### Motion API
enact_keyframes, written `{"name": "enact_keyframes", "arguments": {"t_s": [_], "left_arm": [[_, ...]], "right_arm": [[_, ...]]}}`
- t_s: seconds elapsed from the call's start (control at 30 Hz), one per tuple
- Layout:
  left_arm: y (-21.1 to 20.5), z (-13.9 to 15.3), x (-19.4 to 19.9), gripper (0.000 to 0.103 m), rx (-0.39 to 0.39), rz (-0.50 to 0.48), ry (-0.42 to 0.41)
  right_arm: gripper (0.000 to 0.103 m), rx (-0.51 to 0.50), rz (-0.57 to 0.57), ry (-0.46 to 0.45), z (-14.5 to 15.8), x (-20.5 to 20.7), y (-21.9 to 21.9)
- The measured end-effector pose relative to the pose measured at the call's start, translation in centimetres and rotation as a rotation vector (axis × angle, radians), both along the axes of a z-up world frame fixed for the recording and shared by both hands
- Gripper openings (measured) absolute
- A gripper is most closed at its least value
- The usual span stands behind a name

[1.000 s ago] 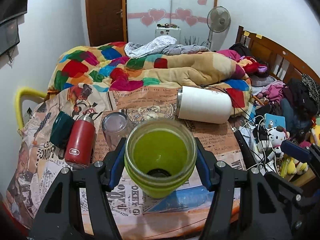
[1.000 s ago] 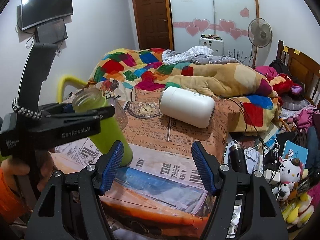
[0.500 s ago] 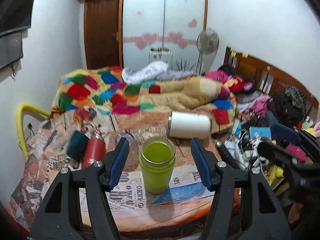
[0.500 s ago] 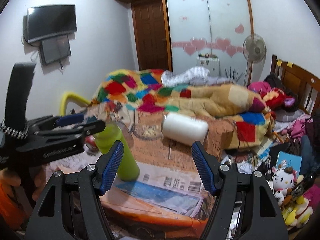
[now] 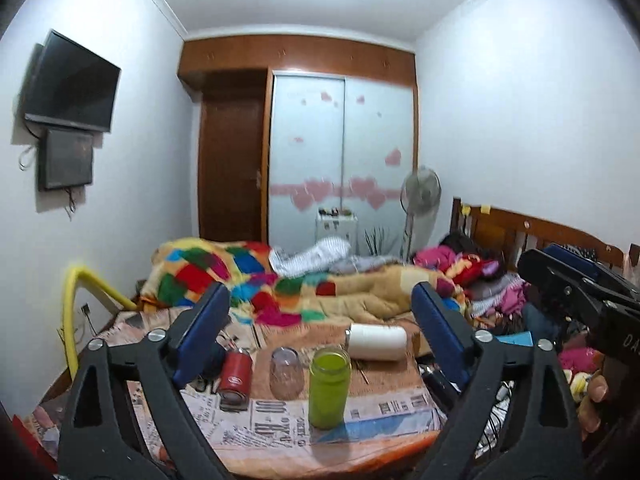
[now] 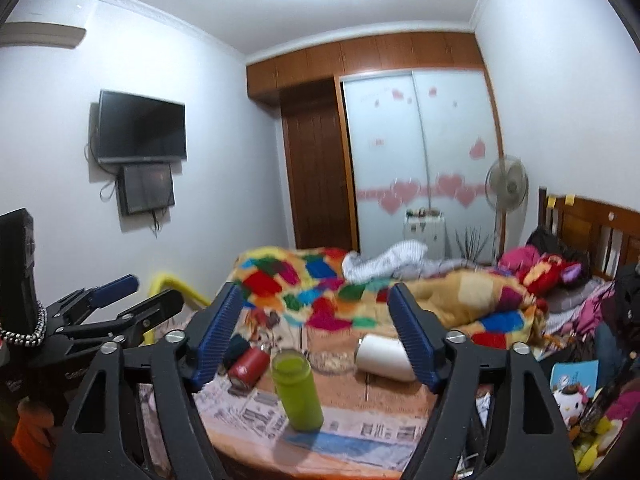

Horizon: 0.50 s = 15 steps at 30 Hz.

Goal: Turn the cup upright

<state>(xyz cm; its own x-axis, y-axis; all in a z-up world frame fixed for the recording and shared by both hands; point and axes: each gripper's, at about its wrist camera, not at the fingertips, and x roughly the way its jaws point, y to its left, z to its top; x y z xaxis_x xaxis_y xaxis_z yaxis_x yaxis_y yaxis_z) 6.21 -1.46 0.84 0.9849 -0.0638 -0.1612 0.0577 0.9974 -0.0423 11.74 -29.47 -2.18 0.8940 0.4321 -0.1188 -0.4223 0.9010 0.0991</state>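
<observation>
A green cup (image 5: pixel 329 386) stands upright, mouth up, on the newspaper-covered table (image 5: pixel 384 408); it also shows in the right wrist view (image 6: pixel 298 390). My left gripper (image 5: pixel 320 332) is open and empty, held well back from the cup and above it. My right gripper (image 6: pixel 316 332) is open and empty, also back from the table. The left gripper shows at the left of the right wrist view (image 6: pixel 120 304), and the right gripper at the right of the left wrist view (image 5: pixel 580 296).
A clear glass (image 5: pixel 285 372), a red flask (image 5: pixel 235 374) and a white bottle lying on its side (image 5: pixel 378 342) are on the table behind the cup. A bed with a patchwork quilt (image 5: pixel 248 276) lies beyond. Toys and cables clutter the right side (image 6: pixel 576 396).
My left gripper let go of the green cup, opened and pulled back and up. The right gripper also drew back. The cup stays upright on the table.
</observation>
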Motion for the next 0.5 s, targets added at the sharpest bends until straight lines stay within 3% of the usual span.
{"name": "enact_keyframes", "arguments": {"t_s": [0.23, 0.5], "left_arm": [[0.5, 0.3, -2.9, 0.101, -0.022, 0.043, -0.046], [0.5, 0.1, -4.2, 0.101, -0.012, 0.081, -0.054]], "right_arm": [[0.102, -0.004, -0.059, -0.059, 0.1, -1.9, 0.9], [0.103, -0.026, -0.068, -0.039, -0.7, -2.3, 1.4]]}}
